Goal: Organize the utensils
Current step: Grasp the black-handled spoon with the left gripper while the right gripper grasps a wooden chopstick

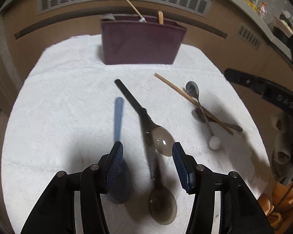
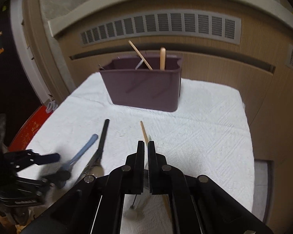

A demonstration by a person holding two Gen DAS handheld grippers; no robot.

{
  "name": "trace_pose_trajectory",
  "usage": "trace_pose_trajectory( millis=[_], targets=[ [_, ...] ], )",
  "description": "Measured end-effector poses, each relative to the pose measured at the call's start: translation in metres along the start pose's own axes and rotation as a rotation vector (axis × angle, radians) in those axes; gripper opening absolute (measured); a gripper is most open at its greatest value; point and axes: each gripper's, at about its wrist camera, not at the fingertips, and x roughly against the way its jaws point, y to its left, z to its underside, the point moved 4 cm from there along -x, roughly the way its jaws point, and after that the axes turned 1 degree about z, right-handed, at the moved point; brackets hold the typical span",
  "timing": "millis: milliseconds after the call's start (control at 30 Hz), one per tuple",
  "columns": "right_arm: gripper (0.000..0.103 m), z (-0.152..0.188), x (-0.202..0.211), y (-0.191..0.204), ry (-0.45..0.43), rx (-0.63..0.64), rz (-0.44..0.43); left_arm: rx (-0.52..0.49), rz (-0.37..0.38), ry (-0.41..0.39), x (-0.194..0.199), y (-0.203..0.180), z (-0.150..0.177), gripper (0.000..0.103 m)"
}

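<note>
— From the left wrist we see our left hand-held gripper (image 1: 147,150) spread over the smoky spoon (image 1: 163,141) on the surface (image 1: 68,89).
— Only the right wrist shows our right hand-held gripper (image 2: 146,146) pinching a chopstick (image 2: 143,131) before the purple caddy (image 2: 144,87).

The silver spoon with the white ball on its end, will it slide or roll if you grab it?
Probably slippery: the silver spoon looks like thin, shiny metal. It crosses the chopsticks, so lifting it may nudge them. Its round white ball might let it roll.
</note>
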Motion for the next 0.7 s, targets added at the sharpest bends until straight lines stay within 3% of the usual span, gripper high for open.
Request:
trace_pose_trajectory(
  millis=[100,233,400,500,633,700],
  targets=[
    [0.003,0.001,0.009,0.003,-0.019,0.015,-0.011,-0.024,-0.011,0.043,-0.014,-0.007,-0.009,0.035],
    [0.003,0.01,0.006,-0.005,0.0,0.012,-0.028,0.011,-0.028,0.118,-0.038,0.0,-0.023,0.035],
    [0.003,0.024,-0.003,-0.02,0.031,0.0,-0.01,0.047,0.018,0.172,-0.053,0.002,-0.036,0.035],
    [0.003,0.029,-0.007,-0.024,0.042,0.005,0.014,0.02,0.012,0.177,-0.055,-0.003,-0.035,0.034],
    [0.004,0.035,-0.013,-0.029,0.064,-0.001,0.022,0.033,0.011,0.128,-0.049,0.002,-0.033,0.012],
    [0.004,0.037,-0.016,-0.029,0.074,-0.004,0.026,0.013,-0.015,0.072,-0.04,0.001,-0.032,0.012]
  ],
)
